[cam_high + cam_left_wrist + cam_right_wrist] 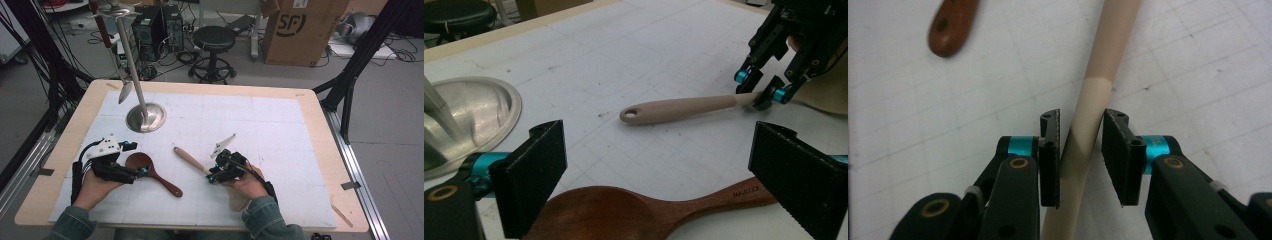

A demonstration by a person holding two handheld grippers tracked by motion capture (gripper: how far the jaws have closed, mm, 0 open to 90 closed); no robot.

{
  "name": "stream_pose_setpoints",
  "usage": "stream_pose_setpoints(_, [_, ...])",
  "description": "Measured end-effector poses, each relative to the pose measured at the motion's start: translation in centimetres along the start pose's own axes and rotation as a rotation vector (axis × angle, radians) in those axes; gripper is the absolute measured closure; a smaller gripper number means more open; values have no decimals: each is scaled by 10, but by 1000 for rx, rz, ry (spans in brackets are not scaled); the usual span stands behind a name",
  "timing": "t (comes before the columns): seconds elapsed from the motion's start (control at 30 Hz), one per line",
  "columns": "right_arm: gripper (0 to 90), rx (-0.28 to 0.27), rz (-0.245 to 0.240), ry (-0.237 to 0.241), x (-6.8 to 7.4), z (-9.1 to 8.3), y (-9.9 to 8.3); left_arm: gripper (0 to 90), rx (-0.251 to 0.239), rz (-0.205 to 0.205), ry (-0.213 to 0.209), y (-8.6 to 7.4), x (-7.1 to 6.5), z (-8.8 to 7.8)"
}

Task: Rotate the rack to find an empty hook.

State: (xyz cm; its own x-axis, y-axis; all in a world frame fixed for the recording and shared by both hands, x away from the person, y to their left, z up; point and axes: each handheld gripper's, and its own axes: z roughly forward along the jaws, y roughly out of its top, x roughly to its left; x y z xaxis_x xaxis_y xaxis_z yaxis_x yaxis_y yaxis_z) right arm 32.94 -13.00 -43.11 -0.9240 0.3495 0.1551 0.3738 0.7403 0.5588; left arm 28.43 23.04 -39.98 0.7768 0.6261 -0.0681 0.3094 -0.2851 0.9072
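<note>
Right tongs (1081, 150): my jaws straddle the pale spatula's (674, 109) neck with a gap on one side, not clamped; it could roll or tip when lifted.
Left tongs (664, 175): wide apart over the brown spoon (634, 212), flat on the mat; closing off-centre may skid it.
Stand (145, 117): well clear.
</note>
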Motion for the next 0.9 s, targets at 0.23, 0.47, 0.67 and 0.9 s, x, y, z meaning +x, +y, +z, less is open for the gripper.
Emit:
stream_pose_setpoints(0.23, [734, -37, -51, 22, 7, -9, 1, 94, 12, 0, -3, 0, 0, 2])
stream_pose_setpoints(0.47, [766, -104, -74, 15, 10, -23, 0, 150, 21, 0, 1, -1, -1, 5])
stream_pose_setpoints(0.67, [774, -115, -96, 16, 13, -25, 1, 181, 18, -1, -35, 0, -4, 9])
stream_pose_setpoints(0.9, [787, -124, -124, 5, 19, -28, 6, 198, 20, -1, -61, 1, -7, 13])
